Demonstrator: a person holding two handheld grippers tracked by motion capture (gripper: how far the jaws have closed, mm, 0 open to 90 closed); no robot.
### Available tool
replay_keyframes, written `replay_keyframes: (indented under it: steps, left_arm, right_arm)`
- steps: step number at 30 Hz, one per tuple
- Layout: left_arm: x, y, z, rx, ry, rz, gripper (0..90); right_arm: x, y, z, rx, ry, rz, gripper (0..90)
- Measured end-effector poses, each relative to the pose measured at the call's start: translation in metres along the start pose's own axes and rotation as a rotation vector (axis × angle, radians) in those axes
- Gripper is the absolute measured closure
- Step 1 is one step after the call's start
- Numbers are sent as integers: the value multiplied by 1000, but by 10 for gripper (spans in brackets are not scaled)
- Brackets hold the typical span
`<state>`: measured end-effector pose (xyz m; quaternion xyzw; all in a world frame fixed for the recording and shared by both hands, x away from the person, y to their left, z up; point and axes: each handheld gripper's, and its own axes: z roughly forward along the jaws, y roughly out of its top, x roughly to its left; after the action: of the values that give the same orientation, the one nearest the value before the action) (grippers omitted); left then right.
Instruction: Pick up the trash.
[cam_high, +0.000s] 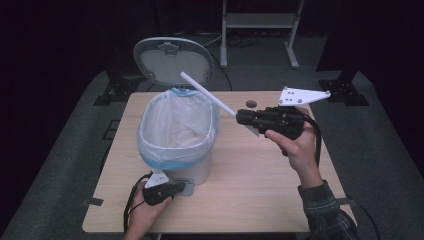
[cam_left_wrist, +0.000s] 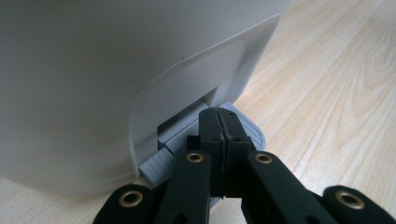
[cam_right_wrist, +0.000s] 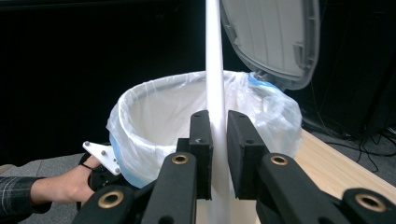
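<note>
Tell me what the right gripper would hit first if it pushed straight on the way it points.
Probably the bin's bagged rim: the right gripper, shut on the white tube, aims at it. The tube's tip would arrive first, perhaps nearer the raised lid; depth is unclear.

A light wooden rectangular table (cam_high: 260, 190) bore a white plastic pedal bin (cam_high: 200, 167) lined with a translucent bag, and a small dark round disc (cam_high: 251, 104) near its far edge
</note>
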<state>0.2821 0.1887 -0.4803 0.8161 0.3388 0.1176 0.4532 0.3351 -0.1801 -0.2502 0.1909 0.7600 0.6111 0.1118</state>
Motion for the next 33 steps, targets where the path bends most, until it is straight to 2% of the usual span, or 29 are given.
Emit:
replay_keyframes:
  steps: [14,33]
  left_arm:
    - [0,0,0,1,-1,0,900]
    - [0,0,0,1,-1,0,900]
  right_arm:
    - [6,19,35,14,43,-20,800]
    - [7,30,61,57,52,-36,798]
